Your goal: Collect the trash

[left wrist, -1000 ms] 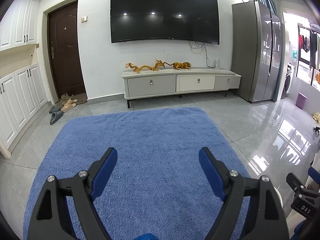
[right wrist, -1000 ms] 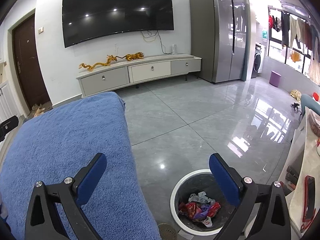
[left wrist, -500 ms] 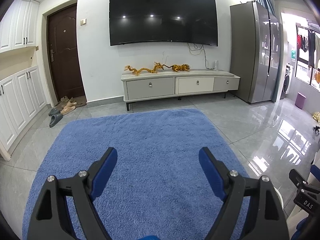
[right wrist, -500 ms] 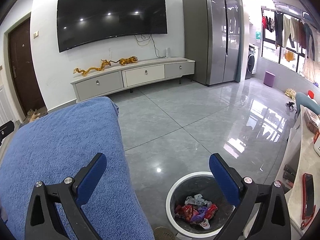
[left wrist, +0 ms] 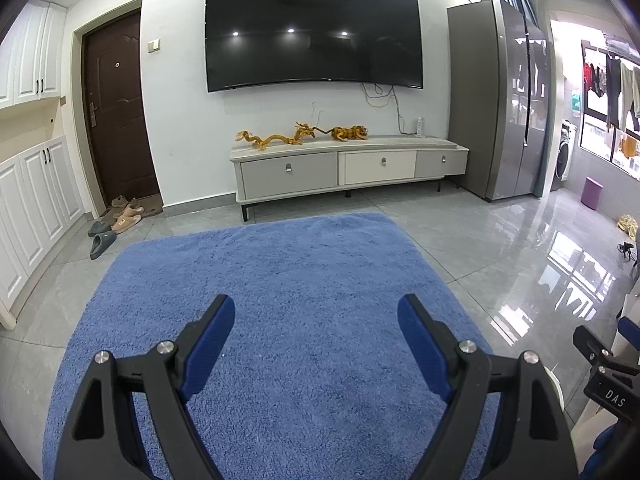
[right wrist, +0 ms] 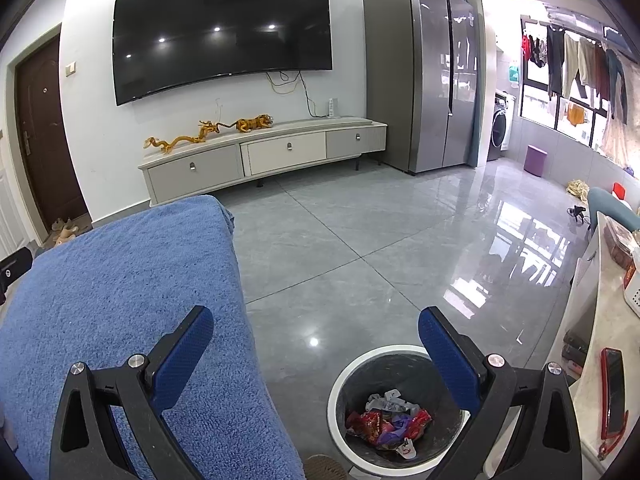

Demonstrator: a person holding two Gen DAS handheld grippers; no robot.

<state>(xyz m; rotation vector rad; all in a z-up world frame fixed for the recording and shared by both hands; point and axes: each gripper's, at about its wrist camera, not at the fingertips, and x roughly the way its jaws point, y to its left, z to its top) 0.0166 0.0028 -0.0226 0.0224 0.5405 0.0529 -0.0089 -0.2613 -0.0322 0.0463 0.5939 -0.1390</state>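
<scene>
A round bin with a white rim (right wrist: 340, 380) stands on the floor at the lower right of the right wrist view. It holds several crumpled wrappers (right wrist: 386, 420), red, purple and white. My right gripper (right wrist: 316, 334) is open and empty, above and just left of the bin. My left gripper (left wrist: 316, 316) is open and empty above a blue fluffy cloth (left wrist: 280, 280). No loose trash shows on the cloth, which also shows in the right wrist view (right wrist: 120, 280).
A grey TV cabinet (left wrist: 348, 168) with gold figurines stands under a wall TV (left wrist: 312, 32). A tall fridge (right wrist: 424, 72) is at the right. Slippers (left wrist: 116, 220) lie by the brown door. A white counter (right wrist: 608, 320) with a red-cased phone (right wrist: 612, 388) is at the far right.
Both grippers have risen and tilted slightly, so the room sits a little lower in view. The bin has shifted left in the right wrist view. Both grippers stay open and empty.
</scene>
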